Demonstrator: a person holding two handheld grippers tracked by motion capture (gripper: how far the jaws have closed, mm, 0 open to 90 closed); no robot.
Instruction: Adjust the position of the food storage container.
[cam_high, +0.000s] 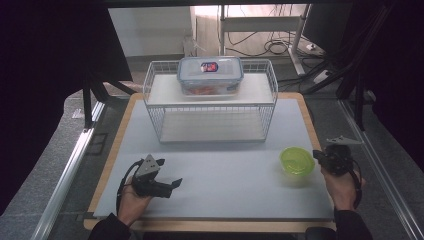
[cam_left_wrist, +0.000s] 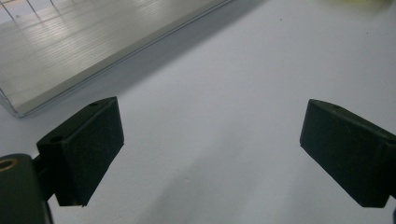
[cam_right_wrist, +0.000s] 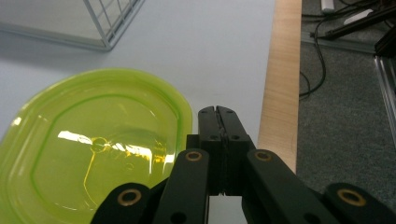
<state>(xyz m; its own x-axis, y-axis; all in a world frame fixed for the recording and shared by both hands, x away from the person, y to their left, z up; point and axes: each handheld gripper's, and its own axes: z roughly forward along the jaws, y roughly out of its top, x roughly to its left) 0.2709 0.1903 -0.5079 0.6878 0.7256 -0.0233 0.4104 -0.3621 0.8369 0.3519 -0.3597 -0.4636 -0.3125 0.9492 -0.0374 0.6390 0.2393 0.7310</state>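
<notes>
Translucent lime-green bowl (cam_high: 297, 160), seemingly empty, sits just beside the pinched-together right gripper (cam_right_wrist: 218, 114); left gripper (cam_left_wrist: 210, 154) gapes wide.

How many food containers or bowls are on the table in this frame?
2. A clear lidded container sits on the top shelf of the white wire rack. A green bowl stands on the table mat near the right hand-held gripper. Nothing seems hidden behind the rack.

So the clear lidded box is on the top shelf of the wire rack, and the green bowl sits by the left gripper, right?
Not quite. The green bowl sits by the right gripper, at the right of the table, as the high view shows. The clear lidded box is indeed on the top shelf of the wire rack.
</notes>
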